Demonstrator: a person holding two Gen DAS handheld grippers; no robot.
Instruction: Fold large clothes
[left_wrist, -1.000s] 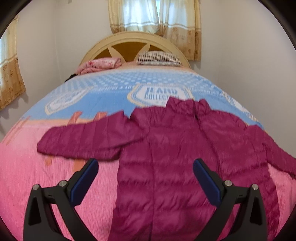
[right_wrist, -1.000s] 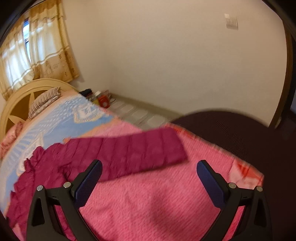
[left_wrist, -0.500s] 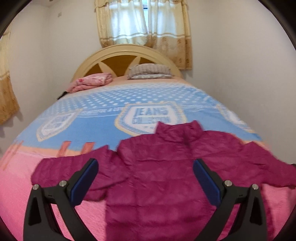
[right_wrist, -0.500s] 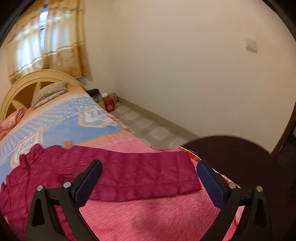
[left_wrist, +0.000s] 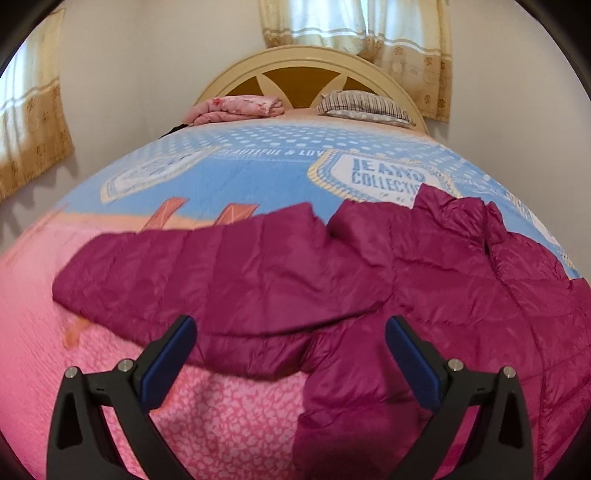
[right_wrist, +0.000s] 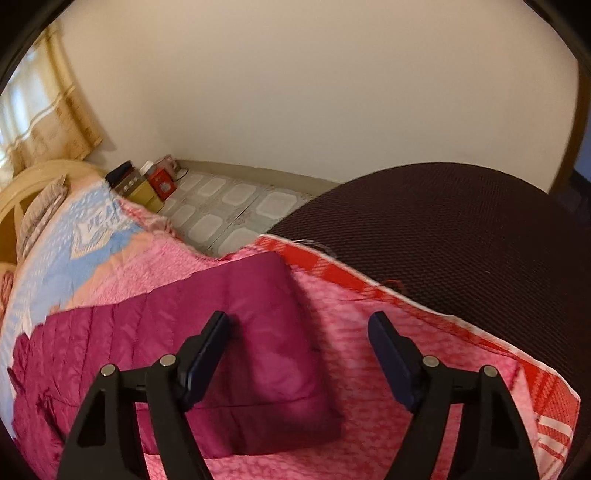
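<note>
**Jacket Spread on Bed, Both Grippers Held Above Its Sleeves**

A magenta quilted jacket (left_wrist: 424, 266) was laid flat across the pink and blue bedspread (left_wrist: 229, 177), its collar turned toward the headboard (left_wrist: 306, 66). In the left wrist view, the jacket's outstretched sleeve (left_wrist: 192, 269) was seen at the left, running out over the pink part of the cover, with the body of the garment filling the right side. The left gripper (left_wrist: 290, 354) was held just above the sleeve's lower edge — its jaws were spread wide, and nothing was pinched between the blue pads. A folded pink blanket (left_wrist: 236, 107) and a striped pillow (left_wrist: 365, 107) were set at the head of the bed.

In the right wrist view, the other sleeve (right_wrist: 236, 332) was stretched toward the bed's right edge, its cuff (right_wrist: 280, 417) lying flat on the pink cover. The right gripper (right_wrist: 299, 350) was poised over that cuff; its jaws were closing, the left finger placed over the sleeve and the right over bare bedspread — whether the fabric was yet touched could not be told. A dark mesh chair back (right_wrist: 443, 229) was seen at the right, beyond the red border.
</note>
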